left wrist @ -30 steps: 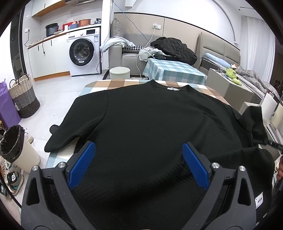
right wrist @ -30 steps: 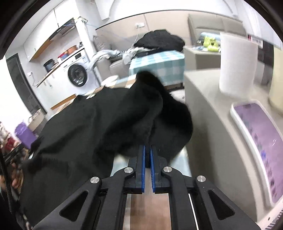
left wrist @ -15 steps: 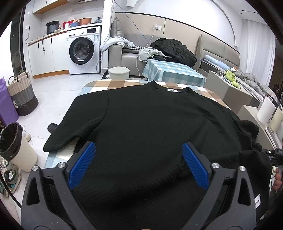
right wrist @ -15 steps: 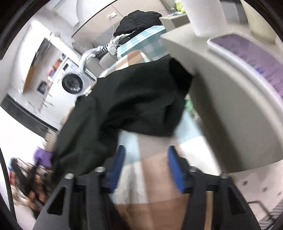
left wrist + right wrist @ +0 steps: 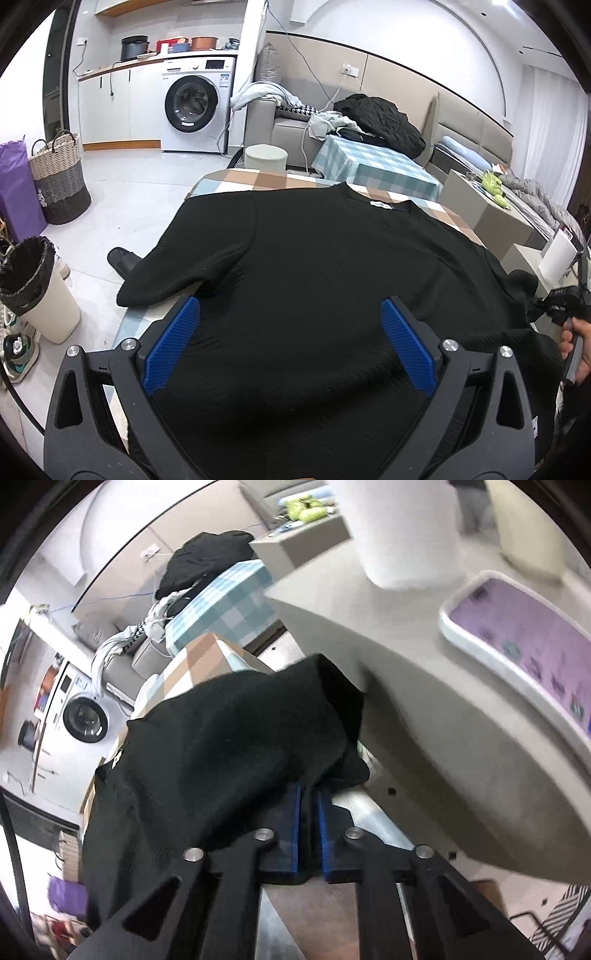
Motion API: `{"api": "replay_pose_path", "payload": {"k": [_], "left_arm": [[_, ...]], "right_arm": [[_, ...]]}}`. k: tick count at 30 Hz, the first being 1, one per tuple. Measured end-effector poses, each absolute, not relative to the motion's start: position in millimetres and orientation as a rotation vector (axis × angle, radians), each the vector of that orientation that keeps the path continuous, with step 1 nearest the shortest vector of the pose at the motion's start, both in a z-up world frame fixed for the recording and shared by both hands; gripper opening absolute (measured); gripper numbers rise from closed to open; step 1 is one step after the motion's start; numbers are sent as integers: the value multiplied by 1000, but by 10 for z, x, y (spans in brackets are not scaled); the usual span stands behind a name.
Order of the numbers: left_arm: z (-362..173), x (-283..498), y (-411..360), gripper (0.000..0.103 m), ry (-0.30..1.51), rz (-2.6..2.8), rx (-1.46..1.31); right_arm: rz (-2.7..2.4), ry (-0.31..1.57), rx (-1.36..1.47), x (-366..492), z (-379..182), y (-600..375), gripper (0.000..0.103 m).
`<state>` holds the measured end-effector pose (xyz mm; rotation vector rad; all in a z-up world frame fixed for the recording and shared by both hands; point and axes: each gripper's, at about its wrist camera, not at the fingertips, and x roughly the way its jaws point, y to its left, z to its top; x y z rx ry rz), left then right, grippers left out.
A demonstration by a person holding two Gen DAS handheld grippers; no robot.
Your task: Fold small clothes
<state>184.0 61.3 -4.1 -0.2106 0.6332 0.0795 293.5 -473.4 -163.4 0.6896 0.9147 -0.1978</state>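
Observation:
A black textured sweater [image 5: 317, 280] lies spread flat on the checked table [image 5: 258, 181], collar at the far side, its left sleeve [image 5: 184, 258] hanging over the table's left edge. My left gripper [image 5: 290, 332] is open and empty, hovering over the sweater's near hem. My right gripper [image 5: 308, 805] is shut on the sweater's right sleeve [image 5: 258, 731], with dark cloth pinched between the blue pads. The right gripper also shows at the far right of the left wrist view [image 5: 565, 299], at the sleeve's end.
A grey cabinet [image 5: 424, 701] with a white paper roll [image 5: 402, 535] and a purple-topped tray [image 5: 524, 650] stands close on the right. On the left floor are a lined bin [image 5: 33, 288], a woven basket [image 5: 59, 181] and a slipper [image 5: 123, 260].
My right gripper let go and opened half a second ago, then closed again on the right sleeve lower down. The left gripper stayed open over the hem.

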Motion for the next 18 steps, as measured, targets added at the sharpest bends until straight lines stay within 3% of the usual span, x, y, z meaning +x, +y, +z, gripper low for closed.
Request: {"api": "replay_pose_path", "payload": {"k": [8,14,18], "left_arm": [[-17,1734,837,98,620,105,-241],[8,1660,882,98,611,125,-241],[-18,1649,909,98,621,126,-251]], "right_arm": [[36,702,527,3365,-608,-4371,7],[496,757,402,3675,-361,-3215,7],[552,865,310,3678,-550,-2905,32]]}}
